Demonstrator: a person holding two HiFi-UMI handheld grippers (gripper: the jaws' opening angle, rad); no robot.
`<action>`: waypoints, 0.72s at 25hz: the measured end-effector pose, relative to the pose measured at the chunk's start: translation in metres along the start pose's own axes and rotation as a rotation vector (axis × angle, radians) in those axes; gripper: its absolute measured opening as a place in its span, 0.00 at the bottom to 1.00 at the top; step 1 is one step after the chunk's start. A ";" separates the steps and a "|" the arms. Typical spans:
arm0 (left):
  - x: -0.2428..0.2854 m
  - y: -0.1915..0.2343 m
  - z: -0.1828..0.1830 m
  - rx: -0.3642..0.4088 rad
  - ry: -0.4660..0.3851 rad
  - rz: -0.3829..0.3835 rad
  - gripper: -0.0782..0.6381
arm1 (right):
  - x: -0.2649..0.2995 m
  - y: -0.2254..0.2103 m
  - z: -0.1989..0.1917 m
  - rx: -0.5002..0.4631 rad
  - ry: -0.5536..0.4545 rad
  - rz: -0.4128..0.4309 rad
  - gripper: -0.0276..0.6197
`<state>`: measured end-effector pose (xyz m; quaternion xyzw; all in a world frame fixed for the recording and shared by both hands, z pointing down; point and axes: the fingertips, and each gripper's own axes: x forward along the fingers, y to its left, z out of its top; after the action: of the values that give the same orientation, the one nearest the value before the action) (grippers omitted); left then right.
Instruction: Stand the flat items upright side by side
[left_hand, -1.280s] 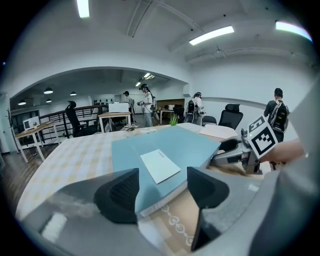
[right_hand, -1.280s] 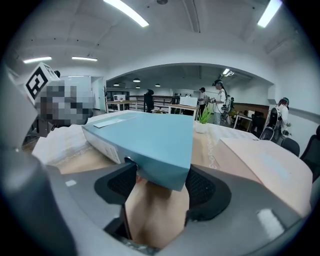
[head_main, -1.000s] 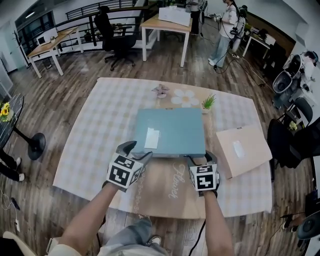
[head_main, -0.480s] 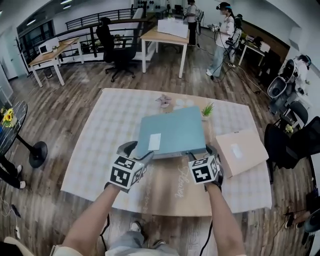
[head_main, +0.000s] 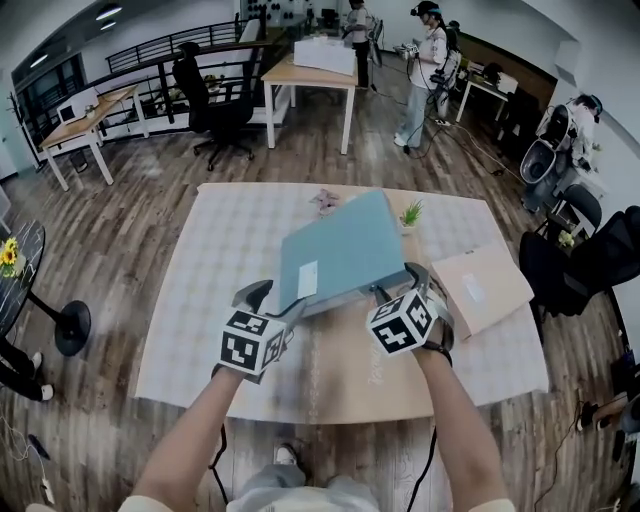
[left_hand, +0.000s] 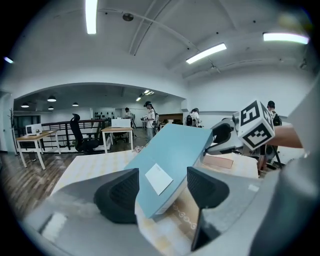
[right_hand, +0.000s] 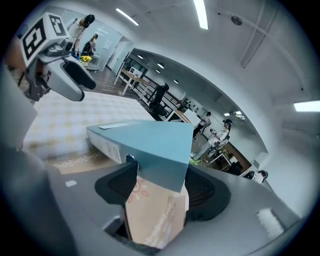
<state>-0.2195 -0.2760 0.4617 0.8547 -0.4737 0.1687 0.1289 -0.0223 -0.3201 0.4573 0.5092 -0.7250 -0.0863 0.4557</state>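
A flat teal box (head_main: 345, 245) with a white label hangs tilted over the table, its right near corner highest. My right gripper (head_main: 398, 285) is shut on that corner, one pad on the spine and one on the top face (right_hand: 150, 142). My left gripper (head_main: 275, 302) stands at the box's left near corner. In the left gripper view the corner (left_hand: 160, 165) sits between widely spread pads, against the left one, with a sliver of cloth showing before the right one. A flat tan box (head_main: 485, 290) lies on the table to the right.
The table carries a pale checked cloth (head_main: 215, 260) and a tan runner (head_main: 345, 365) under my grippers. A small potted plant (head_main: 411, 212) and a pinkish ornament (head_main: 325, 199) stand behind the teal box. People, desks and chairs fill the room beyond.
The teal box has come up off the table and tipped, right side higher. Both grippers rose with it, and the right one rolled.
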 end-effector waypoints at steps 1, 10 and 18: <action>-0.003 0.002 -0.001 -0.004 -0.003 -0.001 0.54 | -0.003 0.002 0.008 -0.026 -0.001 -0.009 0.51; -0.035 0.010 0.004 -0.020 -0.057 0.009 0.54 | -0.034 0.020 0.065 -0.227 -0.023 -0.067 0.50; -0.056 0.022 -0.007 -0.032 -0.057 0.008 0.54 | -0.049 0.046 0.117 -0.391 -0.048 -0.095 0.49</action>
<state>-0.2672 -0.2417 0.4464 0.8551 -0.4833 0.1372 0.1284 -0.1376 -0.2986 0.3898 0.4424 -0.6802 -0.2590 0.5239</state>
